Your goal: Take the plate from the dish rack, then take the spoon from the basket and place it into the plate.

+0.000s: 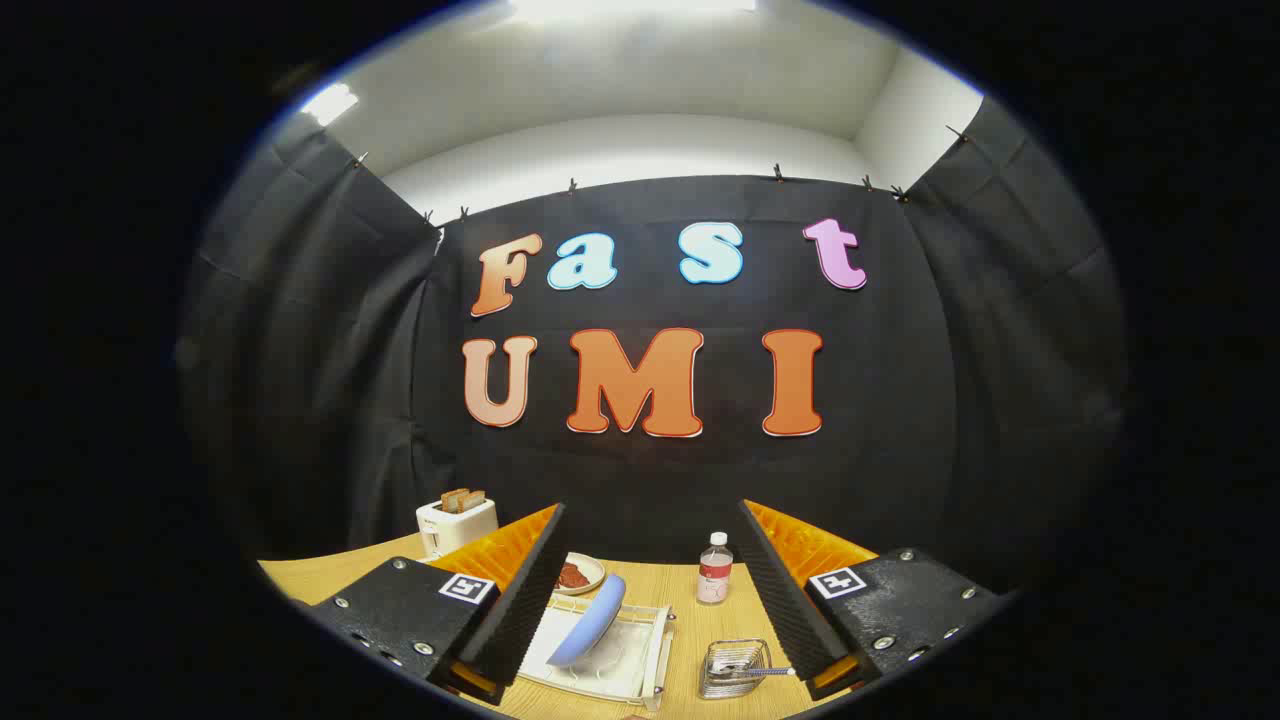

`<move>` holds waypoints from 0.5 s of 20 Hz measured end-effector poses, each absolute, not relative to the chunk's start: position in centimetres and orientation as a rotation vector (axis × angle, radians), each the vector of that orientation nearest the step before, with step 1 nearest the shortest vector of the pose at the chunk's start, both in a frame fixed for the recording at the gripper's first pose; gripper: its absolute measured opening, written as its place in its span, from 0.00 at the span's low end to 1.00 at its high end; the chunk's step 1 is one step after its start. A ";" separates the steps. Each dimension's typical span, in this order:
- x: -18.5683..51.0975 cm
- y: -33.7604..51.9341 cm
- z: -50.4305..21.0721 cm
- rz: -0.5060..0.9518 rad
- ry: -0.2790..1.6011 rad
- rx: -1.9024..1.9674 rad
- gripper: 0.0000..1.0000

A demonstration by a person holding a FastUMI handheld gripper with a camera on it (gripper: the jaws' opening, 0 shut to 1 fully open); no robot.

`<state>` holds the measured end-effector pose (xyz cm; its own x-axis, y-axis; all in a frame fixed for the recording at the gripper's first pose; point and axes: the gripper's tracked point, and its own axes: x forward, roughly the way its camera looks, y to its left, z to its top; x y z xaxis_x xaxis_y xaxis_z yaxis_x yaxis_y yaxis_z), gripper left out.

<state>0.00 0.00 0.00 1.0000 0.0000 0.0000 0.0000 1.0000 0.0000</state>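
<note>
Above the wooden table point(690, 615), the gripper point(650, 580) is held wide open, grasping nothing. Between its fingers, a blue round plate point(588, 620) is propped in the white dish rack point(640, 665); a metal spoon point(765, 672) lies in the wire basket point(733, 668).

Gripper point(648, 590) fingers spread wide above table point(330, 575). Between them: plate point(588, 622) leaning on edge in dish rack point(640, 660); basket point(732, 670) just right, spoon point(765, 672) inside. Beyond: bottle point(714, 568), small dish point(580, 574), toaster point(455, 522) far left.
</note>
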 end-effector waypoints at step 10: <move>2.1 2.5 -0.4 0.048 0.045 0.002 0.99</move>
